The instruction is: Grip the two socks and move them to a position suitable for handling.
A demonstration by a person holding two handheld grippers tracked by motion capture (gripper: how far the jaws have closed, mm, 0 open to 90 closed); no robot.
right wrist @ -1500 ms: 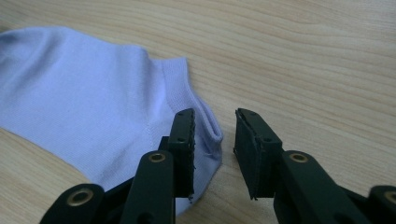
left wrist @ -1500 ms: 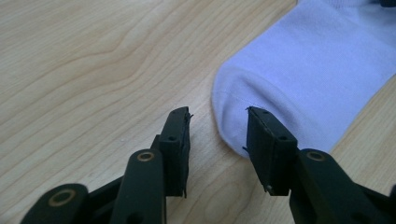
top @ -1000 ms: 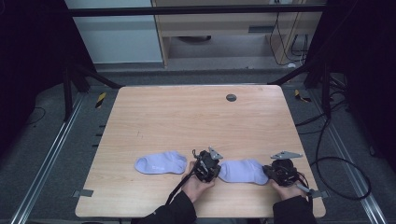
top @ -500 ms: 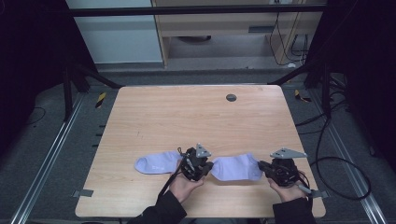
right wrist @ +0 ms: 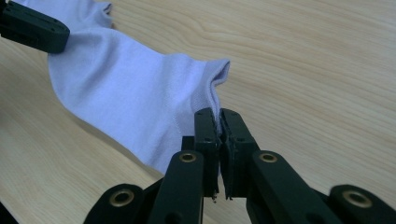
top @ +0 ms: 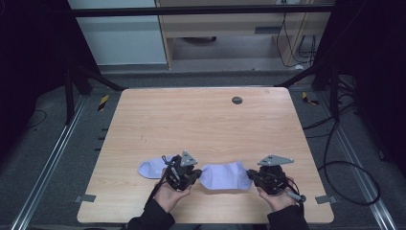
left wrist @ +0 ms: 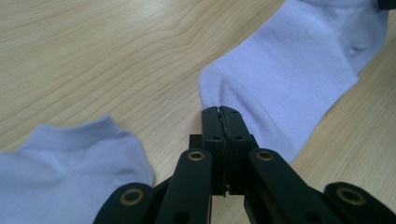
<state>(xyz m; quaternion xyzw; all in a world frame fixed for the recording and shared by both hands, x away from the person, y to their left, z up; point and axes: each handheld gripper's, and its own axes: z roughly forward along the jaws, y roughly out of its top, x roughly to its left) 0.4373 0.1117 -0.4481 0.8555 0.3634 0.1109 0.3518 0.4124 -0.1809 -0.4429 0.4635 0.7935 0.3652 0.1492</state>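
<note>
From the high view you see both of your hands at the near edge of the wooden counter [top: 201,124], with two pale lilac socks lying side by side. The right sock [top: 224,175] stretches between your two tools; the left sock [top: 152,168] lies at about 9 o'clock from your left tool [top: 187,173], just beside it. A small dark round disc [top: 236,100] sits far off toward 12 o'clock, well apart from everything.

The left gripper view gives you what the high view cannot: your left tool [left wrist: 221,116] has its jaws pressed fully together on the edge of the right sock [left wrist: 289,70], pinching the fabric at its near end. The left sock [left wrist: 65,163] lies flat at 8 o'clock in that view, apart from the jaws, its cuff opening facing the tool.

The right gripper view shows your right tool [right wrist: 219,121] likewise clamped tight, jaws closed on the cuff end of the right sock [right wrist: 135,98], which puckers upward at the grip. The other tool's black jaw [right wrist: 32,30] shows at 10 o'clock, on the sock's far end.
</note>
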